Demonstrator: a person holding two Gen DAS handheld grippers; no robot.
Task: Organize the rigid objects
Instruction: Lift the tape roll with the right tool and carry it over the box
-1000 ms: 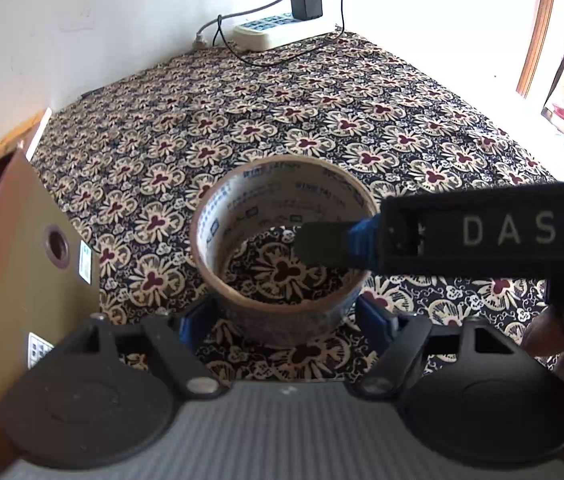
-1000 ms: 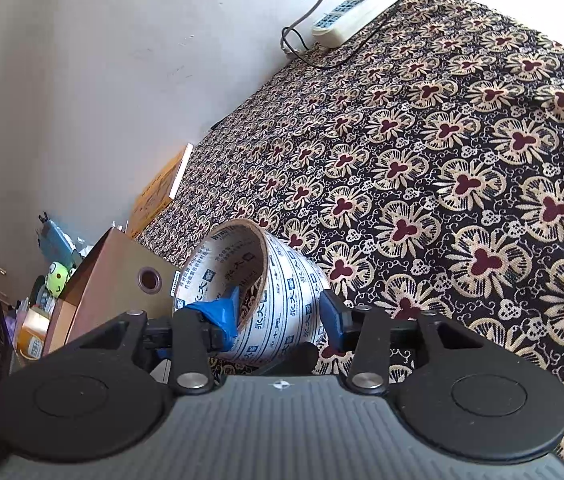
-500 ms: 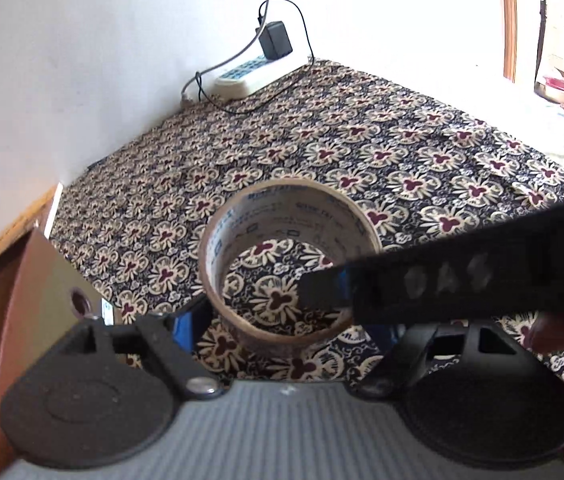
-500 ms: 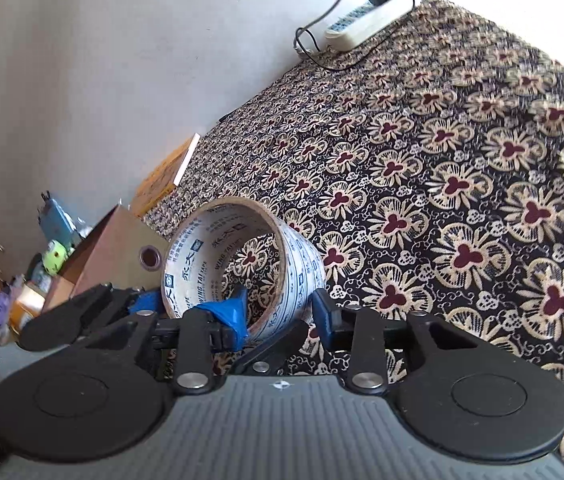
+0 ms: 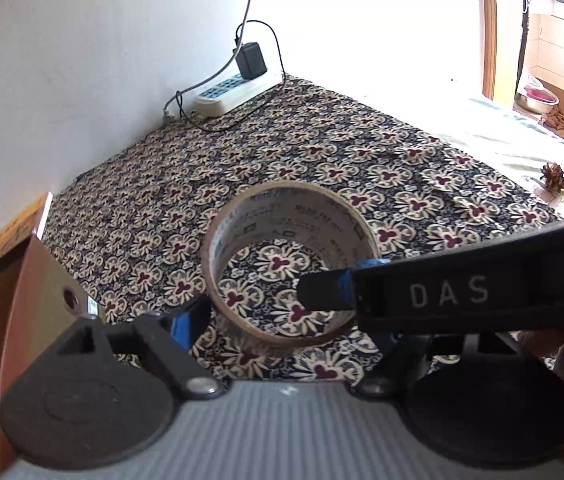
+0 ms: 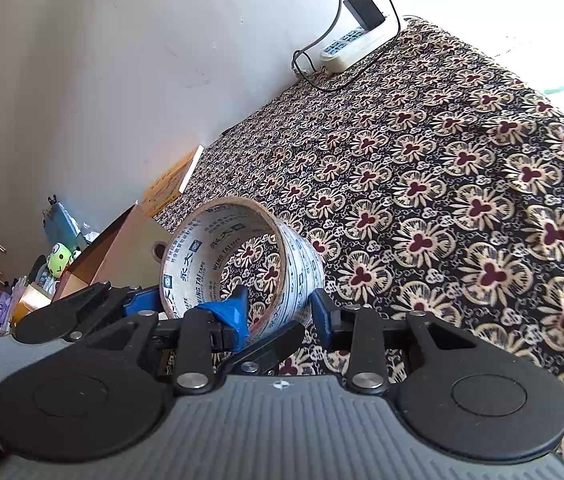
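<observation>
A roll of printed packing tape [image 5: 294, 208] hangs tilted just above the flowered cloth [image 5: 322, 148]. My left gripper [image 5: 290, 324] spans it from outside, jaws wide, with a blue pad against the roll's left side; the other finger is hidden behind the right gripper's finger [image 5: 442, 296]. In the right wrist view, the right gripper [image 6: 279, 312] is shut on the wall of the tape roll [image 6: 201, 256], one blue pad inside the ring and one outside. The left gripper's fingers [image 6: 81, 308] show at the roll's lower left.
A white power strip [image 5: 233, 92] with a black charger lies by the wall at the cloth's far end. An open cardboard box [image 6: 121, 248] stands left of the roll, with a yellow box [image 6: 169, 184] behind it and a green frog toy [image 6: 59, 258] among clutter. A pine cone [image 5: 554, 176] lies far right.
The right gripper's jaws have narrowed onto the roll's wall. Both grippers and the roll have risen and drawn back from the cloth, and the roll now tilts more.
</observation>
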